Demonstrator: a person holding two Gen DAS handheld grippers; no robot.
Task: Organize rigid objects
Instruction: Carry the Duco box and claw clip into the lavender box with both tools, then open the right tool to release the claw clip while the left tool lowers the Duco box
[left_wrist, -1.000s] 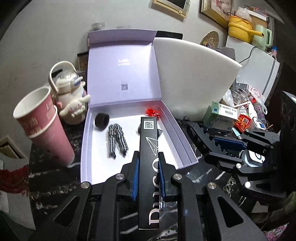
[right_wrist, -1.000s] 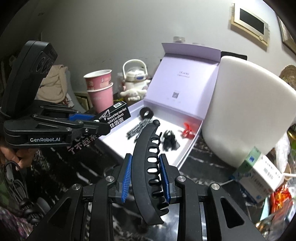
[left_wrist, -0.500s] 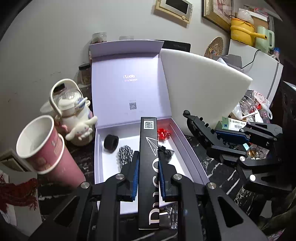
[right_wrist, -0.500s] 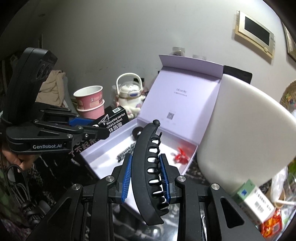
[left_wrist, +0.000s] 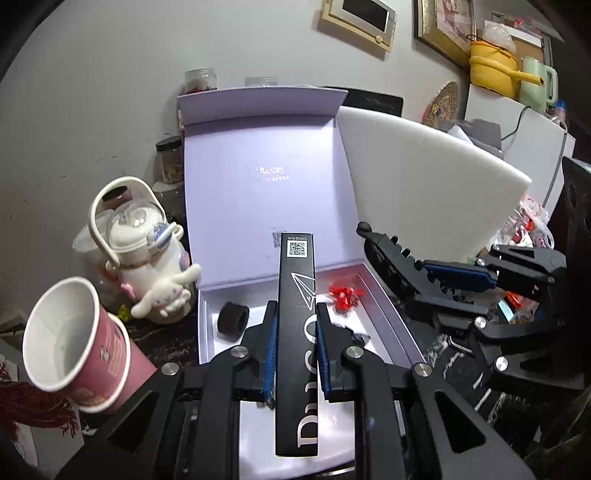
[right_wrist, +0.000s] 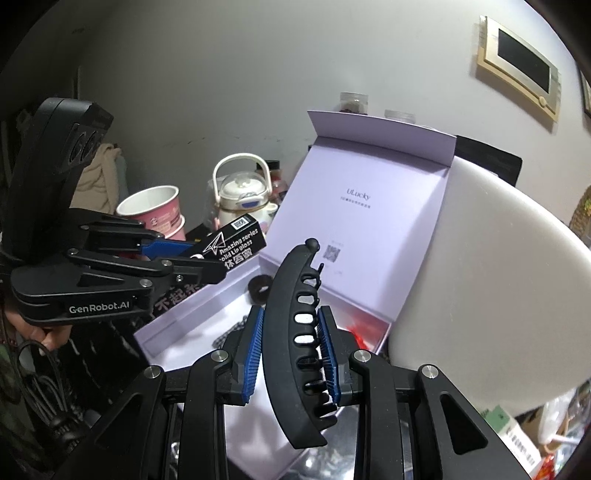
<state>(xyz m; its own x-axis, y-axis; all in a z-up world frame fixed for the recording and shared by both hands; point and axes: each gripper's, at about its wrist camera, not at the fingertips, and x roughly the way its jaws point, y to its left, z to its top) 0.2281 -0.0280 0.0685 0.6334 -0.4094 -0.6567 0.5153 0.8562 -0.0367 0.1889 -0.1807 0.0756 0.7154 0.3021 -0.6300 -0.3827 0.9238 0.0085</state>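
Observation:
My left gripper (left_wrist: 295, 332) is shut on a long black lip-gloss box (left_wrist: 296, 295), which sticks out forward over the open lilac gift box (left_wrist: 391, 317). My right gripper (right_wrist: 291, 339) is shut on a curved black hair clip (right_wrist: 291, 325), also held above the gift box (right_wrist: 369, 236). In the left wrist view the hair clip (left_wrist: 391, 258) and right gripper (left_wrist: 458, 275) show at the right. In the right wrist view the lip-gloss box (right_wrist: 232, 243) and left gripper (right_wrist: 177, 254) show at the left. Inside the gift box lie a black ring (left_wrist: 232, 319), a red clip (left_wrist: 343, 295) and a chequered piece (right_wrist: 236, 328).
A white curved board (left_wrist: 417, 184) leans right of the gift box. Stacked pink paper cups (left_wrist: 74, 347) and a white character kettle (left_wrist: 144, 251) stand to its left. Jars line the wall behind. Clutter of packets (right_wrist: 517, 439) fills the right side. A person's hand (right_wrist: 37, 332) holds the left gripper.
Both grippers have drawn back and risen a little with their objects still gripped. The gift box's raised lid now fills more of both views and its floor sits lower in frame.

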